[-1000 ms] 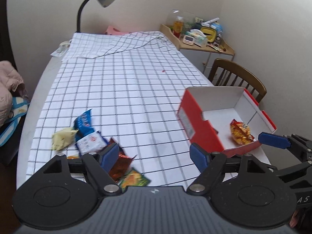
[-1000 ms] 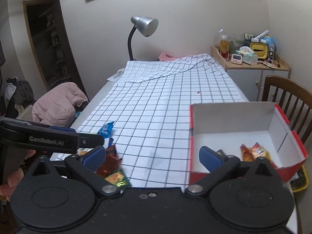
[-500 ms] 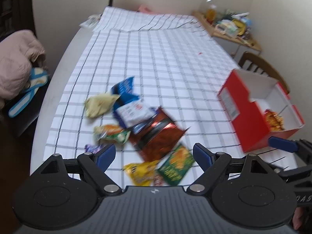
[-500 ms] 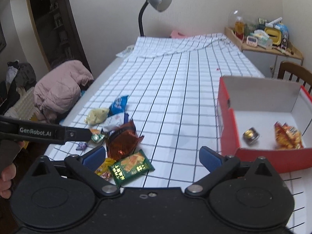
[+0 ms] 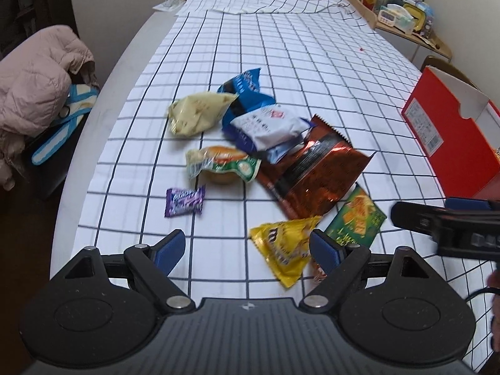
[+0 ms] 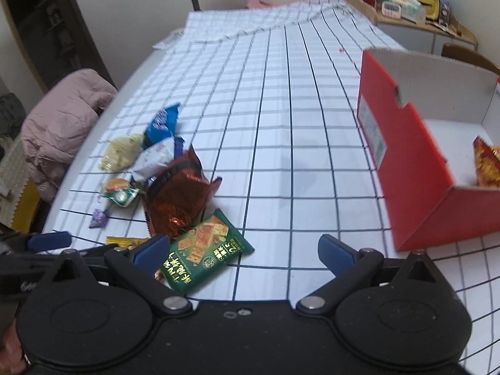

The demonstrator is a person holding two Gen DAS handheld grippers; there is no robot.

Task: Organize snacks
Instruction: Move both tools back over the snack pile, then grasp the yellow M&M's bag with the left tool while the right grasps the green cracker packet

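Several snack packets lie in a heap on the checked tablecloth: a copper foil bag, a green cracker pack, a yellow candy bag, a purple sweet, a white-blue packet, a pale yellow bag. A red box stands to the right with an orange packet inside. My left gripper is open, just above the yellow bag. My right gripper is open and empty beside the green pack.
A pink jacket lies on a seat off the table's left edge. A wooden shelf with bottles and clutter stands at the far right, a wooden chair behind the box. The cloth is folded at the table's far end.
Both grippers have tilted down and moved left toward the snack heap. The heap now fills the near view; the box has slid toward the right edge.
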